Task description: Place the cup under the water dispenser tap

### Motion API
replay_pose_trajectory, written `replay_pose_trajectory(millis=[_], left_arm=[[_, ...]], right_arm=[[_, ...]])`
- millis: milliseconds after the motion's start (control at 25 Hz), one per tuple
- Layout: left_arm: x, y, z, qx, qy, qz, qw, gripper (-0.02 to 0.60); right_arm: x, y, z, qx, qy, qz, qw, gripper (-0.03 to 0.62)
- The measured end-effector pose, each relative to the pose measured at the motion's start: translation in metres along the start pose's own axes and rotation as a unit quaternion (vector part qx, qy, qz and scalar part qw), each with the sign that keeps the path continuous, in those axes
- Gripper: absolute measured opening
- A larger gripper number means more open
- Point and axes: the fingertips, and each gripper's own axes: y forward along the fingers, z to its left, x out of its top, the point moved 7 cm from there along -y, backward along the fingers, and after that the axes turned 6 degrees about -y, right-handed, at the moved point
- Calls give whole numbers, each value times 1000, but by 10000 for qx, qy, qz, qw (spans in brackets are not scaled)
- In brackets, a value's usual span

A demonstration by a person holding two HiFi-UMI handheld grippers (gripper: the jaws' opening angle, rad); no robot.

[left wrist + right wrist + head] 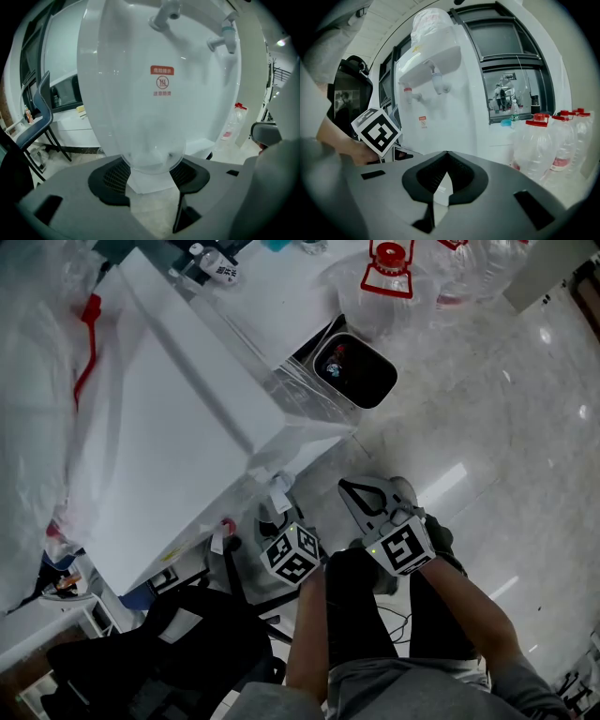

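Note:
A clear plastic cup (pixel 154 117) fills the left gripper view, its base sitting between the jaws of my left gripper (pixel 150 176), which is shut on it. Through the cup I see the white water dispenser (pixel 197 93) and its two taps (pixel 165 15), high above the cup's rim. In the head view the left gripper (pixel 277 521) is low in front of the dispenser (pixel 178 427). My right gripper (pixel 370 498) hangs to its right over the floor. Its jaws (pixel 446 153) meet at the tips with nothing between them. The right gripper view shows the taps (pixel 438 82) to the left.
A black-lined bin (pixel 356 369) stands beside the dispenser. Large water jugs (pixel 543 145) with red caps stand on the floor to the right. A black chair (pixel 187 643) is close at the left, and the person's legs (pixel 375 615) are below the grippers.

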Motion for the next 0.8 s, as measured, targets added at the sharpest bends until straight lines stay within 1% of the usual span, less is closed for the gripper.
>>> replay_pose_trajectory(millis=[200,320,480,720,800], left_arm=[[-1,15,1,154,-128,125,9997,256],[-1,19,1,219,-105,162,9996,256],[-2,20,-1,305,-59,104,9995,258],[-2,22,-2,241,-16,10,9997,269],[-3,23,-3,183,27,14,9998,286]], right_arm=[[-3,7,-11,-34,32,6,10000,9],[-5,8,-14,-21,24,33,10000,9],[-10,8,-16,-38,66,71,9999,9],[-10,8,-18,-36,95,62,9999,9],[-10,8,-19,-47,122,59,9999,9]])
